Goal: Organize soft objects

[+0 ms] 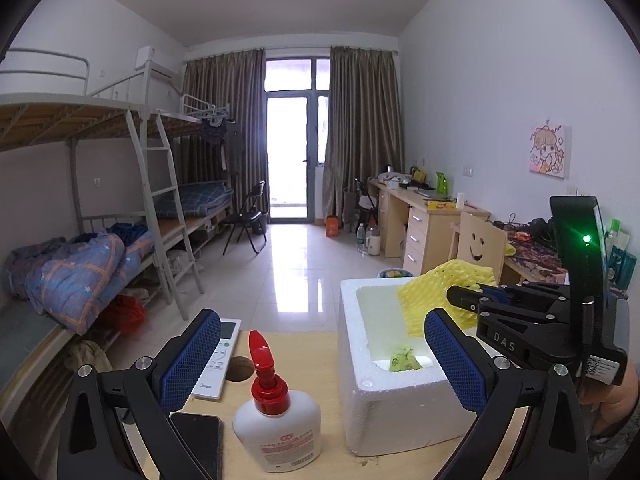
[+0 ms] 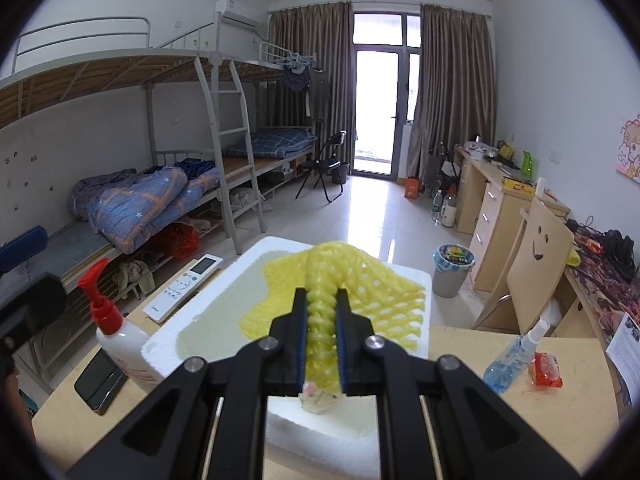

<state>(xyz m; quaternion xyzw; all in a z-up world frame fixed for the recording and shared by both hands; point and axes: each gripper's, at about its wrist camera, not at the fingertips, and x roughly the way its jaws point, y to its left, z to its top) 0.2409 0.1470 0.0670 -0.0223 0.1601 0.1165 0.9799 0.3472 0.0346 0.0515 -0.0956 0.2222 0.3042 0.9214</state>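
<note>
My right gripper (image 2: 322, 312) is shut on a yellow foam net sleeve (image 2: 360, 280) and holds it above the open white foam box (image 2: 408, 276). In the left wrist view the same yellow net (image 1: 436, 292) hangs from the right gripper (image 1: 460, 298) over the box (image 1: 384, 412). A small green soft packet (image 1: 404, 362) lies on the box floor. A pale crumpled soft item (image 2: 320, 398) shows just under the right jaws. My left gripper (image 1: 324, 364) is open and empty, low over the table to the left of the box.
A white bottle with a red pump (image 1: 276, 420) stands just left of the box. A black phone (image 1: 200, 440) and a white remote (image 1: 218, 360) lie on the wooden table (image 1: 304, 348). A blue spray bottle (image 2: 512, 356) and a red packet (image 2: 546, 370) lie right of the box.
</note>
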